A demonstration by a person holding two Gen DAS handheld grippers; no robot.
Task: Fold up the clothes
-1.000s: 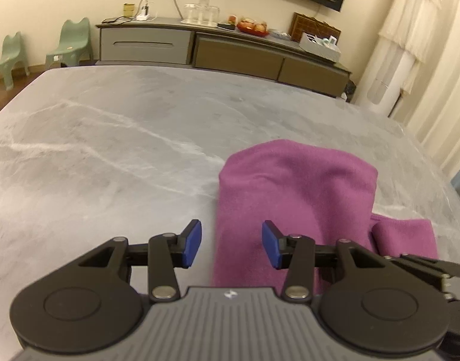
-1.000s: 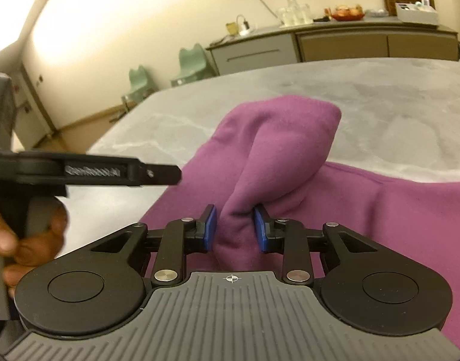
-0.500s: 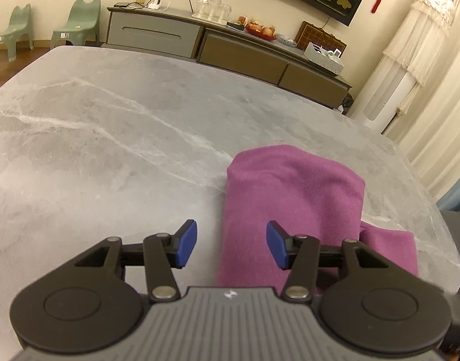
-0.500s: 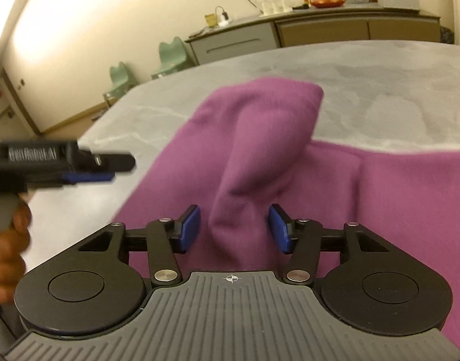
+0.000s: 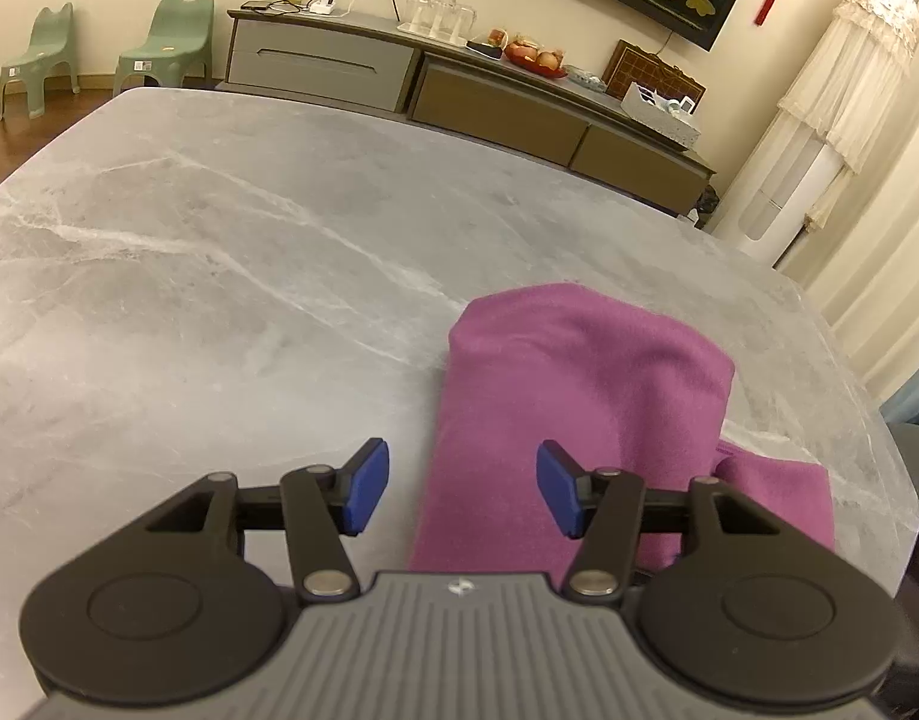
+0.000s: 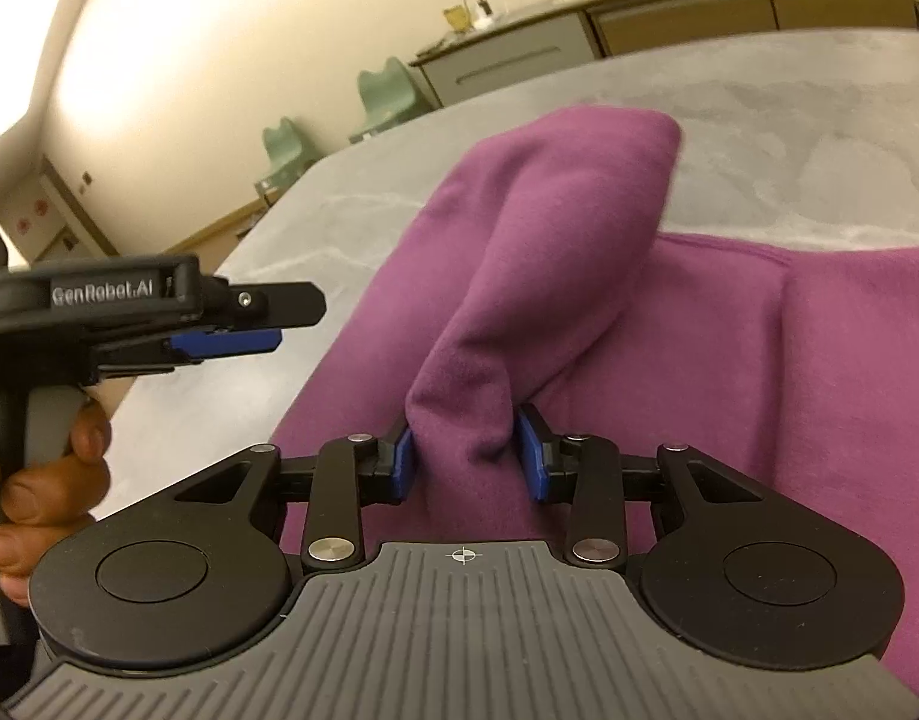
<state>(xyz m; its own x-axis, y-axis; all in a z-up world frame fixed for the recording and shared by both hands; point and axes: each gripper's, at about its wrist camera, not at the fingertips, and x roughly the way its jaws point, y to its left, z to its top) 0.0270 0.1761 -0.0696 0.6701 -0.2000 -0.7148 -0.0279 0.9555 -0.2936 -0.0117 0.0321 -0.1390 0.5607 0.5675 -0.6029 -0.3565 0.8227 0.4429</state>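
Marble-look grey tabletop takes up most of the left wrist view, with the purple garment lying at the lower right of that frame, one flap already laid over the rest so it looks like a chunky rounded rectangle. In the right wrist view the same cloth fills the right and centre, and a raised ridge of it runs up the middle toward the top of the frame.

Right gripper sits at bottom centre of its view. Its jaws have just been closing and the blue pads press on that ridge from both sides, so it's clamped on the cloth. Left gripper has its jaws apart with nothing pinched; they've just been opening a bit, and the garment's left edge lies under the gap. You can also see it side-on at the left of the right wrist view, held by a hand.

My read: we're mid-fold, at the re-grip stage. Next move probably needs the left one to come down on the near edge and pinch it, so both can lift and carry the fabric over together. Lifting one side alone would likely bunch it up.
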